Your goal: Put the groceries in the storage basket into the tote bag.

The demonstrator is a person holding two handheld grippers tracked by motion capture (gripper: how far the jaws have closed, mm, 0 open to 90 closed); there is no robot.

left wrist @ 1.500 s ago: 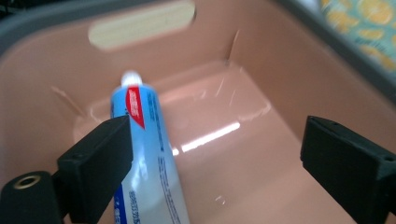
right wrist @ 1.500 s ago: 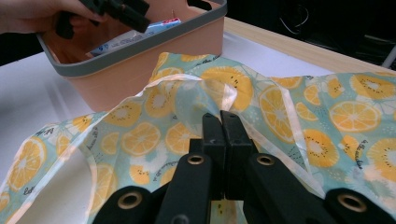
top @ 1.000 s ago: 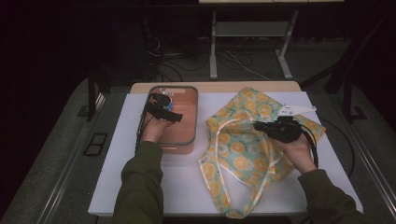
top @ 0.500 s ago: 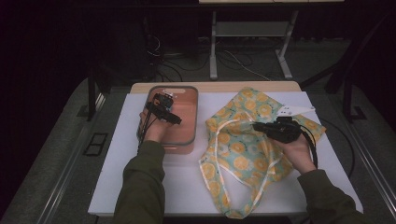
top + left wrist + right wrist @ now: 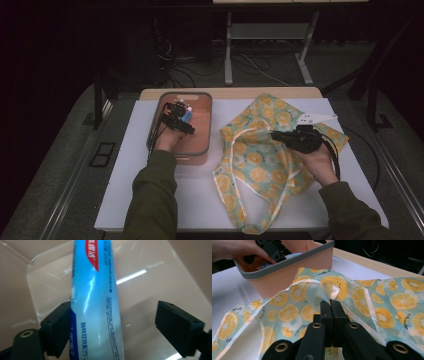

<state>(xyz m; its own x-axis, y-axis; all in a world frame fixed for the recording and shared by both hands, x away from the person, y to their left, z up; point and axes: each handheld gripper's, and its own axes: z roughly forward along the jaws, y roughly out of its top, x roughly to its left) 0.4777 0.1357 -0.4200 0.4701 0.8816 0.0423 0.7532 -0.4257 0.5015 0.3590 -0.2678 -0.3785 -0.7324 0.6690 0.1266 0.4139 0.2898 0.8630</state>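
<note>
Left gripper [image 5: 186, 127] sits inside the pink bin [image 5: 202, 150], jaws spread wide around a blue-and-white tube [image 5: 96, 302]. In the left gripper view the tube touches the left jaw and stands clear of the right one, so no grip on it. Tube lies on the bin floor, running straight away from the gripper, red label patch at its far end.

Right gripper [image 5: 278, 135] has jaws pressed together, pinching the edge of the lemon-print bag [image 5: 260, 165]. From the right gripper view [image 5: 330, 305] the cloth [image 5: 372, 297] is bunched just ahead of the jaw tips, and the bin [image 5: 294, 272] stands beyond, touching the bag's edge.

Versus a second ago: left gripper has shifted slightly inside the bin; right gripper and bag look unchanged. Bin and bag rest on the white tabletop [image 5: 125, 190].
</note>
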